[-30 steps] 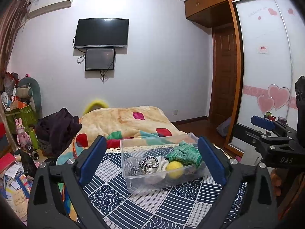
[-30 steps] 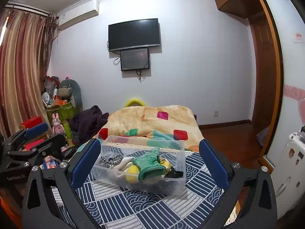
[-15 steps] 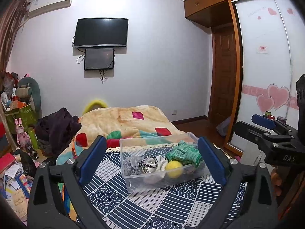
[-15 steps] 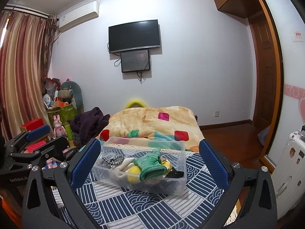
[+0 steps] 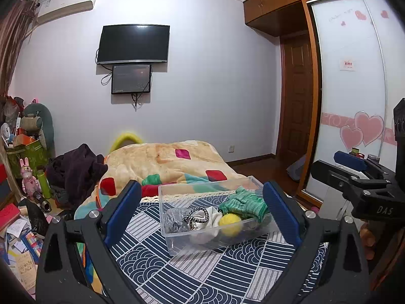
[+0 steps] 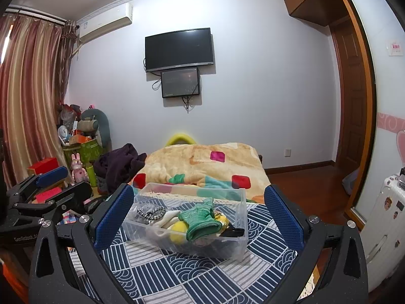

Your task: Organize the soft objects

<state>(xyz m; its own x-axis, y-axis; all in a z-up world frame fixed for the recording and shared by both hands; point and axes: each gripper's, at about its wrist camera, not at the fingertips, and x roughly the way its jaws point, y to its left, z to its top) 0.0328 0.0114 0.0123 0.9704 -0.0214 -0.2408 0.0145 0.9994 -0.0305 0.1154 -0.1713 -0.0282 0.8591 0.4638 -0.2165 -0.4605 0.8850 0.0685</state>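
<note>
On the bed: clear bin point(image 5: 177, 238) sits on the patterned cover point(image 5: 202, 273), basically same spot as a second ago, so no visible progress.
Bin axis: long side runs left-right, slightly skewed.
Inside: green knit piece point(image 5: 244, 204) at the right end, yellow ball point(image 5: 229, 224), beaded band point(image 5: 197, 214).
Left tongs point(image 5: 201, 209): wide open, empty.
Right tongs point(image 6: 198, 214): wide open too, holding nothing.
</note>
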